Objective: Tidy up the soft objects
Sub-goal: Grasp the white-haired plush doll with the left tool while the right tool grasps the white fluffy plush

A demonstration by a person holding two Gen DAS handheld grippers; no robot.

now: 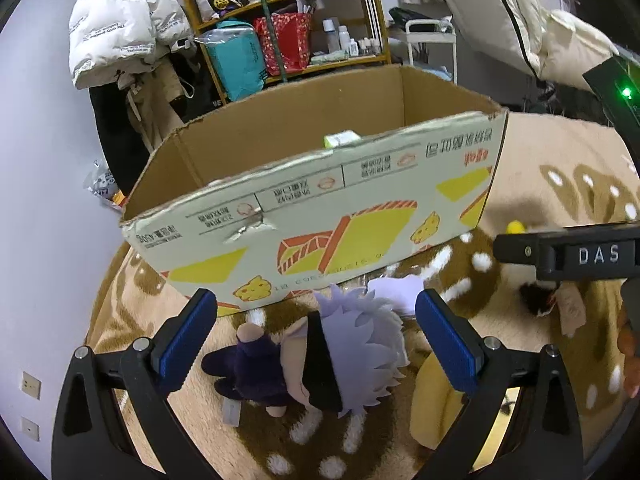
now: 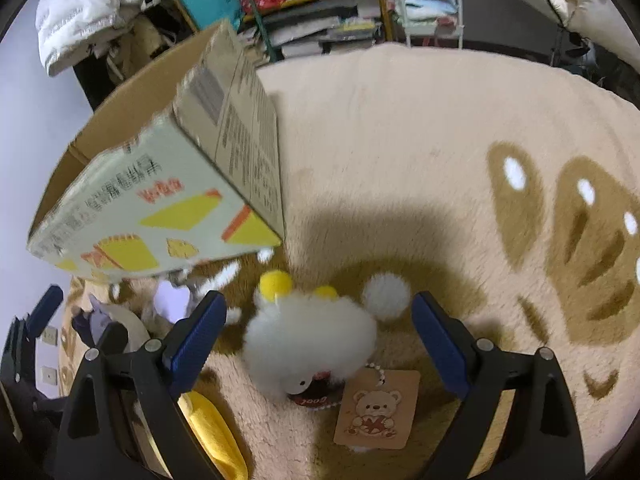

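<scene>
Between the blue pads of the left tongs (image 1: pixel 316 340), a plush doll (image 1: pixel 316 360) with spiky lavender hair is lying on its side on the deer-patterned fleece blanket (image 1: pixel 532 152). Its long axis is running across the gap, with the head toward the right pad and the dark purple body and feet pointing toward the left pad. The left tongs are standing wide open and holding nothing, with the doll well clear of both pads. Just beyond the doll, an open cardboard box (image 1: pixel 320 208) with yellow and orange print is sitting on the blanket, its near wall rising straight ahead of the tongs. A white paper scrap (image 1: pixel 394 292) is lying between the doll's hair and the box, and a yellow soft item (image 1: pixel 432 404) is lying under the right pad.

Ahead of the right tongs (image 2: pixel 318 328), also spread wide and gripping nothing, a fluffy white plush toy (image 2: pixel 312 336) with 2 yellow pompoms at its far end is resting on the blanket within the gap. Its dark, red-trimmed end is pointing back toward the tongs, where a bead chain is joining it to a brown card tag (image 2: pixel 378 410) printed with a teddy bear. A white fluffy ball (image 2: pixel 386 294) is sitting just beyond, toward the right pad. To the left front, the box corner is looming close. Behind everything, a yellow-framed shelf (image 1: pixel 300 12) packed with bags and bottles and a white puffer jacket (image 1: pixel 120 28) are standing.
</scene>
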